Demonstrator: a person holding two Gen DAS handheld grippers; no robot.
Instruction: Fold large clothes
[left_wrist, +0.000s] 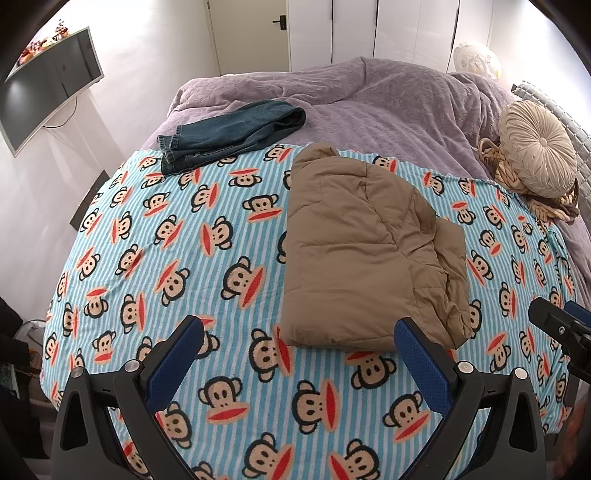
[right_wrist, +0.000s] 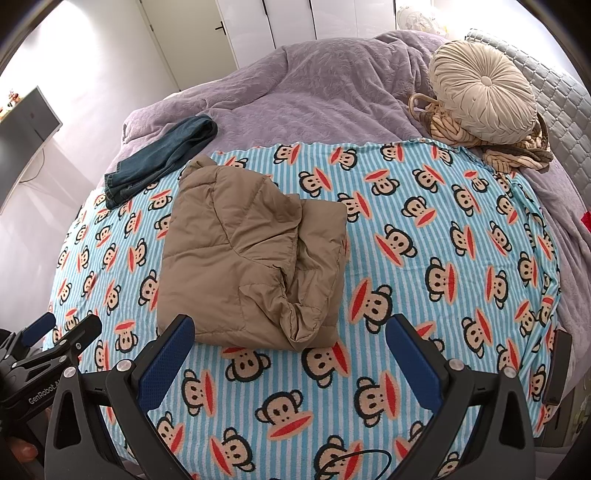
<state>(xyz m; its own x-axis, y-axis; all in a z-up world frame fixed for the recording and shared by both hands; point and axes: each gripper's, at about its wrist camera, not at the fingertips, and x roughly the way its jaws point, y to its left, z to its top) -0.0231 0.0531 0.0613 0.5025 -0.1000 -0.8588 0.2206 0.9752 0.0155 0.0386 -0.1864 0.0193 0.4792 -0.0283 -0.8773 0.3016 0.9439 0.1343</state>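
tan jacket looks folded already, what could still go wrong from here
The tan puffy jacket is folded, but its right side is bunched and loose, so it may spring open if nudged. Both the left gripper and right gripper hover open just short of its near edge; moving forward could catch that edge. The jeans lie partly off the monkey-print blanket, so tugging the blanket could drag them.

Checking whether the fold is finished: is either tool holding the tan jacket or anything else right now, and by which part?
Nothing is held. The left tool and right tool are both open above the monkey-print blanket, apart from the folded tan jacket.
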